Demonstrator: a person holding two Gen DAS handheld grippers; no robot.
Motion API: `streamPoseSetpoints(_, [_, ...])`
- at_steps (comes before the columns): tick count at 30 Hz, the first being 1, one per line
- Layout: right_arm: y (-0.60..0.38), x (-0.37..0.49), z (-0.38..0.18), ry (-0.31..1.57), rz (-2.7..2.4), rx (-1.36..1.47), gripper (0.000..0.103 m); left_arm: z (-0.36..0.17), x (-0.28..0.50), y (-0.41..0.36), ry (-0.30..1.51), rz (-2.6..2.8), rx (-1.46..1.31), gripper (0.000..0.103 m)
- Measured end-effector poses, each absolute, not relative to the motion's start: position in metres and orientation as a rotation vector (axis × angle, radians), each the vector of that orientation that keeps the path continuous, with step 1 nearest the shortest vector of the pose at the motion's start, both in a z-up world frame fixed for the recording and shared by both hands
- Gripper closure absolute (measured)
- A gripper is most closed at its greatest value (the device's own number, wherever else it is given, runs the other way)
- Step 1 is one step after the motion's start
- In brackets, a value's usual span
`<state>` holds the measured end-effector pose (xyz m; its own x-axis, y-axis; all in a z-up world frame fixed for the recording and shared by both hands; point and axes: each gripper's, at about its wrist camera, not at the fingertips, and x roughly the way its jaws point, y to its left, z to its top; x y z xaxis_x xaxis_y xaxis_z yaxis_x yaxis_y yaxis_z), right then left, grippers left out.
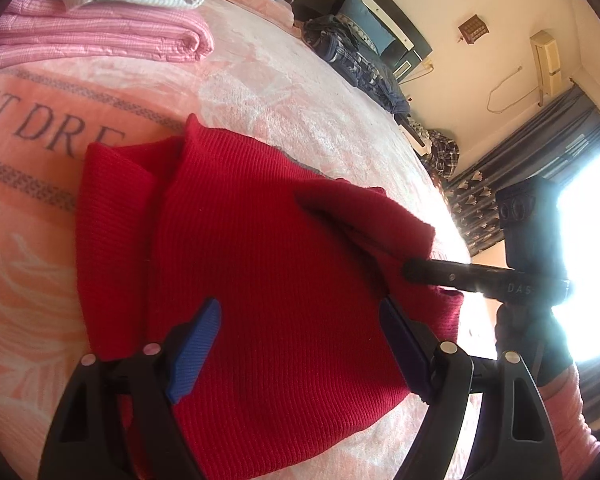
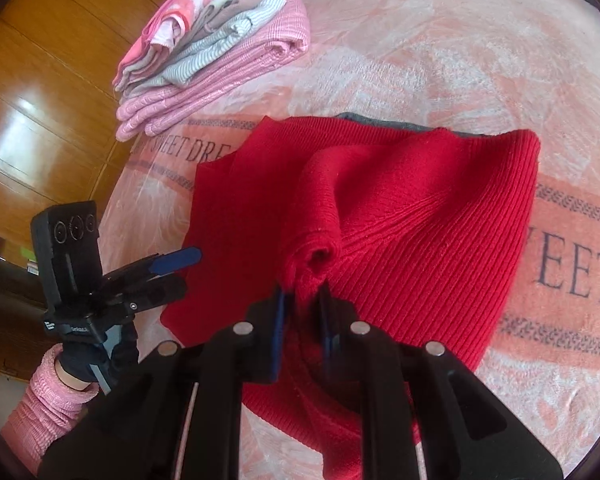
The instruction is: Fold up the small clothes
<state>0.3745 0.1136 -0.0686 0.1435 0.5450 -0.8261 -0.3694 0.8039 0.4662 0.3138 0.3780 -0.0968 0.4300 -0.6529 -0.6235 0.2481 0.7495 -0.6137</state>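
A red ribbed knit sweater [image 2: 420, 216] is lying partly folded on the bed, its body spreading flat. 1 sleeve [image 2: 320, 208] is running across the top, its cuff bunching and lifting off the fabric. A grey layer is peeking out along its far edge.

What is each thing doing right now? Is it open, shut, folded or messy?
Red sweater: lying on the bed, partly folded, one sleeve lifted.
Left gripper: open, above the sweater, holding nothing.
Right gripper: shut on the sweater's sleeve end.
Pile of clothes: folded and stacked.
Pink blanket: spread flat over the bed.
Dark plaid clothes: crumpled, unfolded.
Curtain: partly drawn.
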Motion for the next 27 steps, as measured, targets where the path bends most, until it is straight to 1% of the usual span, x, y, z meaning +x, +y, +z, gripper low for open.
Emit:
streamPoseSetpoints(2, [0.126,0.373,-0.083,1.294,0.656,0.126,0.088,-0.098,0.314,0.378,0.976,-0.591,-0.477,0.022])
streamPoseSetpoints(5, [0.128,0.367,-0.090,1.301,0.694,0.153,0.073,-0.100,0.315,0.377,0.983,-0.595,-0.480,0.022])
streamPoseSetpoints(6, [0.128,0.365,-0.088,1.294,0.716,0.173,0.065,-0.100,0.315,0.376,0.984,-0.596,-0.480,0.022])
streamPoseSetpoints(7, [0.128,0.363,-0.085,1.290,0.731,0.180,0.063,-0.101,0.316,0.376,0.986,-0.596,-0.480,0.022])
streamPoseSetpoints(10, [0.127,0.353,-0.073,1.279,0.766,0.183,0.063,-0.103,0.317,0.376,0.989,-0.600,-0.495,0.022])
streamPoseSetpoints(14, [0.121,0.336,-0.047,1.239,0.807,0.183,0.058,-0.105,0.317,0.374,0.996,-0.606,-0.506,0.022])
streamPoseSetpoints(16, [0.112,0.327,-0.034,1.220,0.799,0.173,0.054,-0.104,0.316,0.373,0.997,-0.610,-0.507,0.022])
streamPoseSetpoints(18, [0.105,0.315,-0.029,1.207,0.770,0.122,0.044,-0.103,0.314,0.372,0.997,-0.612,-0.505,0.022])
streamPoseSetpoints(24, [0.109,0.274,-0.058,1.247,0.763,-0.019,0.044,-0.102,0.313,0.368,1.005,-0.615,-0.519,0.022])
streamPoseSetpoints(27, [0.125,0.265,-0.070,1.231,0.758,-0.106,0.044,-0.102,0.313,0.365,1.010,-0.615,-0.519,0.022])
